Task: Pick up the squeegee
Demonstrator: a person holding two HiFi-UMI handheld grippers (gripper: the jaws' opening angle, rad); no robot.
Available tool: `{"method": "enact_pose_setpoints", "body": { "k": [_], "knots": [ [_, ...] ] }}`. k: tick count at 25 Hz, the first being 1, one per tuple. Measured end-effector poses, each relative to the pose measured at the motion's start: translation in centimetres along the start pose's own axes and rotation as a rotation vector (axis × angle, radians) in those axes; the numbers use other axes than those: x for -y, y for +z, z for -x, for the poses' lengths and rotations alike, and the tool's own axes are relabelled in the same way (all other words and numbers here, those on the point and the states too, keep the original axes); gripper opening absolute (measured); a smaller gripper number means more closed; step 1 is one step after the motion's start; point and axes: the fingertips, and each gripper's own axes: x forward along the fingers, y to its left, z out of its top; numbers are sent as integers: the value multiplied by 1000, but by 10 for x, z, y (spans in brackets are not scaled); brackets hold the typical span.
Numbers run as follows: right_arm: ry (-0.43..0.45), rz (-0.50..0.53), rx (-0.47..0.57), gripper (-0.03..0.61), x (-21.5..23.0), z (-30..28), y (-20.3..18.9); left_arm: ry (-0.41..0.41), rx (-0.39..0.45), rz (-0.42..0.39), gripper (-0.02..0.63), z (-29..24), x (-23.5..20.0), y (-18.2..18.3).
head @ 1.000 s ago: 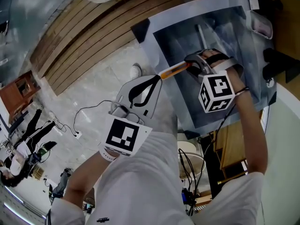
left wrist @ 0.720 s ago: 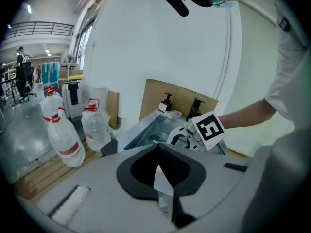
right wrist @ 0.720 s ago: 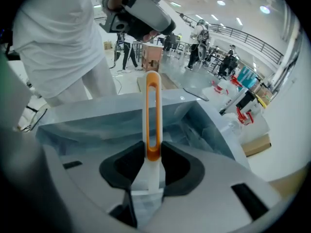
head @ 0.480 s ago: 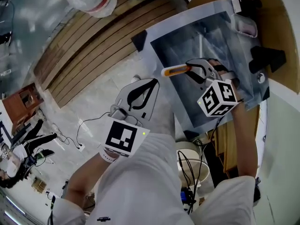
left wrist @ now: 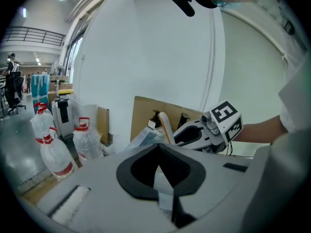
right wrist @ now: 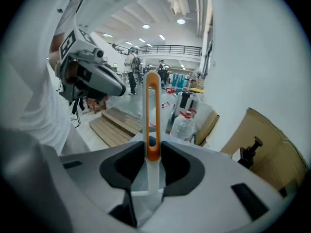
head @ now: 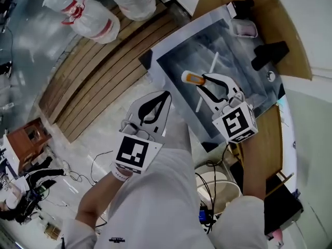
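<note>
The squeegee has an orange-and-white handle point(head: 191, 79) and a thin white blade point(head: 206, 83). It hangs above the grey sheet point(head: 233, 51), and my right gripper point(head: 205, 79) is shut on its handle. In the right gripper view the orange loop of the squeegee handle point(right wrist: 152, 115) stands upright between the black pads point(right wrist: 127, 165) of the right gripper point(right wrist: 152, 152). My left gripper point(head: 166, 94) is held lower left of it, shut and empty. The left gripper point(left wrist: 158, 147) looks toward the right gripper point(left wrist: 192, 130) and the squeegee handle point(left wrist: 164, 124).
The grey sheet lies on brown cardboard point(head: 290, 25) against a white wall. A wooden pallet point(head: 93, 71) lies at the left, with several water bottles point(head: 83, 12) beyond it. A black pump bottle point(right wrist: 252, 147) stands by the cardboard. Cables point(head: 207, 185) trail on the floor below.
Both grippers have risen. The right one has lifted the squeegee off the grey sheet and rolled, so the handle now stands upright in its jaws.
</note>
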Motion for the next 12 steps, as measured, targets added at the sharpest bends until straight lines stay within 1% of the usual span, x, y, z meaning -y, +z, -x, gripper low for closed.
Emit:
{"method": "enact_pose_setpoints", "body": {
  "k": [2, 6, 9, 12],
  "knots": [
    [-54, -47, 35, 104, -1, 14, 12, -12, 19, -19, 5, 5, 4, 10],
    [-173, -115, 74, 104, -5, 46, 35, -40, 57, -45, 5, 17, 11, 28],
    [-283, -176, 114, 104, -4, 71, 51, -63, 78, -54, 5, 26, 14, 38],
    [-414, -246, 158, 104, -4, 100, 68, -88, 108, -55, 5, 35, 17, 50]
  ]
}}
